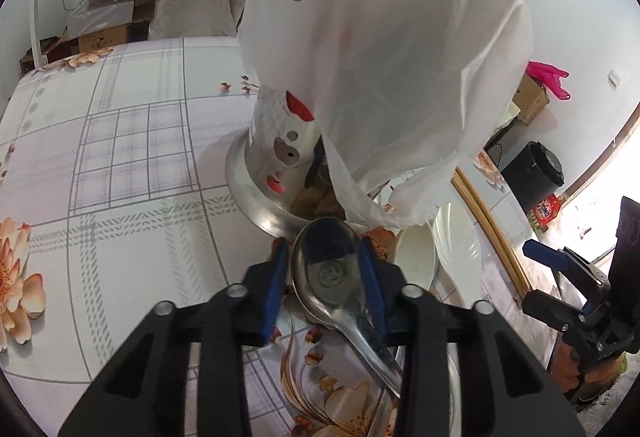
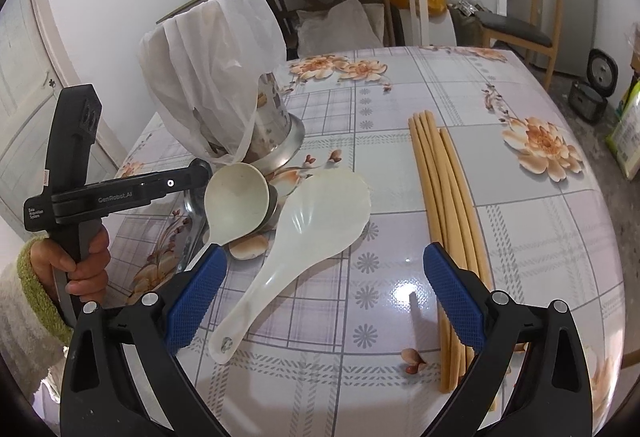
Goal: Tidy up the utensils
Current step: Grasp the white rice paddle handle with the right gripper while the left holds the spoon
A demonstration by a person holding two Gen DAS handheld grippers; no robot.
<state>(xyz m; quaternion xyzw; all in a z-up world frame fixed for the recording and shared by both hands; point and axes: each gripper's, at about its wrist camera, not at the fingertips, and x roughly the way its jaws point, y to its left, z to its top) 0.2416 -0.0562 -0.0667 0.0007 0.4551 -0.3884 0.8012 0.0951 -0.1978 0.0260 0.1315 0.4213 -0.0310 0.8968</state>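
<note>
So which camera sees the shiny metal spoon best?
The left wrist camera. The metal spoon fills the middle there, its bowl between the left gripper's blue pads. In the right wrist view it is almost wholly hidden behind the cream ladle.

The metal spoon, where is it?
In the left wrist view, the metal spoon sits bottom centre between the left hand-held gripper's blue pads, before the bag-covered holder.

Both wrist views look steeply down at the bench [image 2: 400, 197] from close range, sharing the bag-covered holder [image 1: 288, 141] and 2 ladles.
</note>
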